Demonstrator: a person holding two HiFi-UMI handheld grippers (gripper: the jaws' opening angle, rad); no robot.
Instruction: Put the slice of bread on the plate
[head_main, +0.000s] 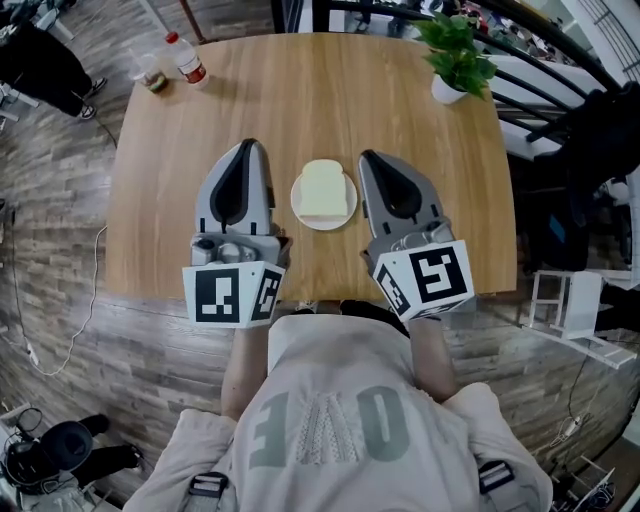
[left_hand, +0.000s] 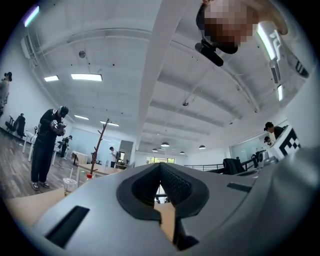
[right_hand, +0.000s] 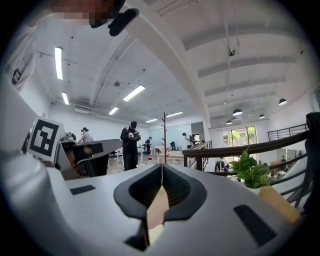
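Both tongs are clenched, and nothing is between their jaws. From the head view, my left gripper (head_main: 248, 150) and my right gripper (head_main: 368, 158) are over the near half of the wooden table (head_main: 300, 90) and point to its far side. The white plate (head_main: 326, 224) stands between them, just beside each one. The slice of bread (head_main: 322, 188) lies flat on this plate. At the far left corner of the table are a bottle (head_main: 187, 60) with a red cap and a cup (head_main: 152, 76), and at the far right corner stands a potted plant (head_main: 457, 55). From the left gripper view, the black ribbed pads (left_hand: 175, 186) meet at the tip, with only a strip of table visible under them. From the right gripper view, the pads also meet in one line, the potted plant is to the right of the jaws, and the marker cube (right_hand: 45, 139) of my left gripper shows at the left.
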